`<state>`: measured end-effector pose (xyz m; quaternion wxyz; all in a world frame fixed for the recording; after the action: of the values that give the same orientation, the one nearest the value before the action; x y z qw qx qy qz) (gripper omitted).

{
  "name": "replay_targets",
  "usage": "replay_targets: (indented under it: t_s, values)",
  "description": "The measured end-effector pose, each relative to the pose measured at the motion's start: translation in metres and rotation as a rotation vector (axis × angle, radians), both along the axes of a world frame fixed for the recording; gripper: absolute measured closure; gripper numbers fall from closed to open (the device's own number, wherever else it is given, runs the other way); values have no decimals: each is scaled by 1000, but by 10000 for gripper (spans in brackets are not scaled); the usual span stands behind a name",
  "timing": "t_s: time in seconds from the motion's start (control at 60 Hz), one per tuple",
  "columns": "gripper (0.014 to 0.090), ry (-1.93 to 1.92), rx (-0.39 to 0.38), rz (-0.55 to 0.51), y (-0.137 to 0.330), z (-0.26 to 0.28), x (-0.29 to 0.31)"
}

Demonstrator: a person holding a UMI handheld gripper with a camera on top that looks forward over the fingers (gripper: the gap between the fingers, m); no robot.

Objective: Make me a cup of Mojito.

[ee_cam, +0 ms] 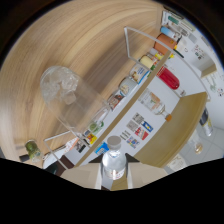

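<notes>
A clear plastic bottle (pixel 113 162) with a white cap sits between my two fingers, and my gripper (pixel 113 176) is shut on its body. Both tan fingertips (pixel 84 177) press against its sides. Beyond the fingers and off to the left, a clear glass (pixel 60 85) filled with ice cubes stands on the wooden tabletop (pixel 95 40). The glass is well apart from the bottle. The whole scene appears strongly tilted in the gripper view.
A white rack (pixel 131 82) with jars and cans runs diagonally beyond the bottle. A red container (pixel 168 78) and an orange one (pixel 163 43) lie past it. A green fruit (pixel 32 147) rests left of the fingers. Printed cards (pixel 138 127) lie on a white surface.
</notes>
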<state>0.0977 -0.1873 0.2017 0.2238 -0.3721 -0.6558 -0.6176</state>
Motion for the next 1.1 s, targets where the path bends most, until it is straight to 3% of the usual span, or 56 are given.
replay_targets:
  t_s: [0.133, 0.3, 0.5, 0.65, 0.85, 1.1]
  values:
    - [706, 231, 13, -7, -7, 12, -4]
    - [707, 835, 13, -9, -21, 41, -16]
    - [705, 1597, 49, -113, -31, 53, 3]
    - [706, 2002, 39, -267, -30, 4, 27]
    - [707, 2126, -38, -459, -19, -87, 45]
    - [707, 2141, -148, -561, -13, -156, 43]
